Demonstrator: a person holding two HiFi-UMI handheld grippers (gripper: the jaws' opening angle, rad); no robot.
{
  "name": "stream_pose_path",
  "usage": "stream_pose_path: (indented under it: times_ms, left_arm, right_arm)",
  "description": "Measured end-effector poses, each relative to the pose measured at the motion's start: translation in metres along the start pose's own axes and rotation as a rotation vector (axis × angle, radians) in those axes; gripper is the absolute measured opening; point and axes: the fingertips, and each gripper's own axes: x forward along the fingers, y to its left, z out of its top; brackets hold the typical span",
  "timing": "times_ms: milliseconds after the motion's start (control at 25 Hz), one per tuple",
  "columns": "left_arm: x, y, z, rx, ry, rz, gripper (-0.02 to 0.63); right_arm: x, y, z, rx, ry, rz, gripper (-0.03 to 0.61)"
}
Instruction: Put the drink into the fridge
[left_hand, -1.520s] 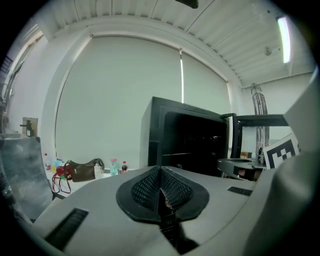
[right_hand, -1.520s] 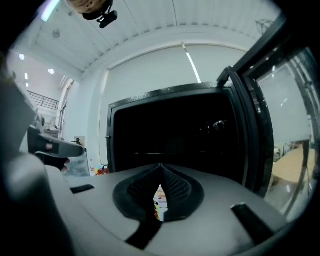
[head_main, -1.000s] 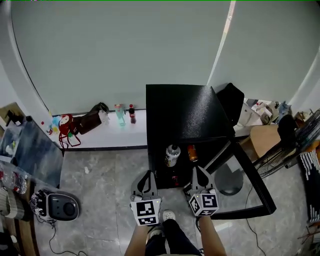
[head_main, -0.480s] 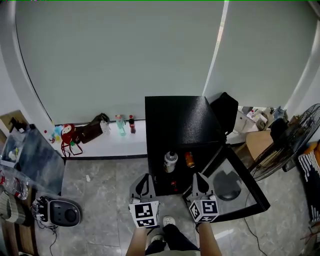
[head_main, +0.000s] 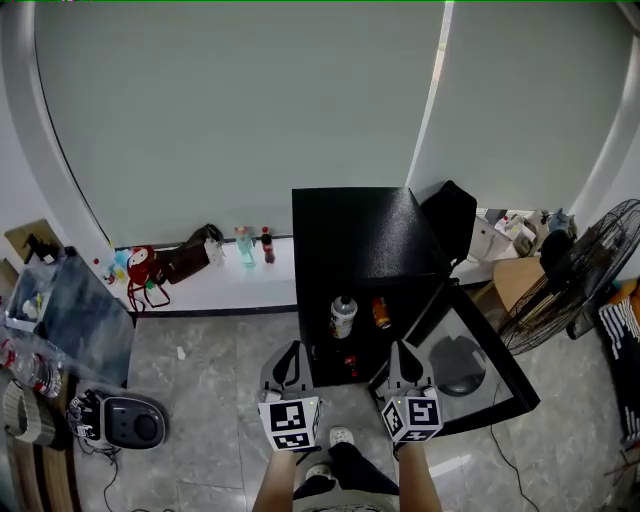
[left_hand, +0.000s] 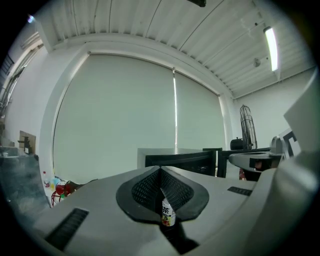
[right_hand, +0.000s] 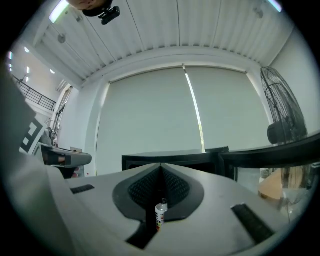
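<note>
Lowest in the head view, at bottom centre: dark trousers and a pale shoe (head_main: 340, 436) on grey floor tiles (head_main: 220, 400). Just above, left gripper (head_main: 289, 362) and right gripper (head_main: 403, 360) side by side, marker cubes toward the camera. Both pinched fully together, pads meeting in a single seam in each gripper view. Grip nothing. Point up-frame at the fridge (head_main: 355, 235).

Lower left: a dark rounded machine (head_main: 128, 424) with a cable, on the floor.

Centre of frame: black fridge, door (head_main: 470, 365) standing open toward the lower right, glass panel showing. On the upper shelf inside, a pale bottle (head_main: 343, 316) with a dark cap, upright. Just right of it, an orange bottle (head_main: 381, 312), not touching it. Below them, something red (head_main: 350, 365) on a lower shelf, too small to tell. All inside the fridge, well apart from both grippers.

Further up, left of the fridge: a white ledge (head_main: 230, 285) along the wall. Bears a green-tinted bottle (head_main: 245, 246) and a dark bottle (head_main: 267, 244) close together, a dark bag (head_main: 185, 262) and a red item (head_main: 140, 268).

Right edge: a standing fan (head_main: 585, 275) amid boxes and clutter.

Farthest back: pale roller blinds (head_main: 240, 120) across the whole upper half.
</note>
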Motion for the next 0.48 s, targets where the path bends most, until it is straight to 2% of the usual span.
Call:
stream_pose_path:
  times_ms: [480]
  left_arm:
    - [-0.0047,0.0032,0.0027,0.013,-0.007,-0.004,0.005]
  right_arm:
    - [-0.0046,0.0032,-0.0008,0.022,-0.002,-0.008,-0.005]
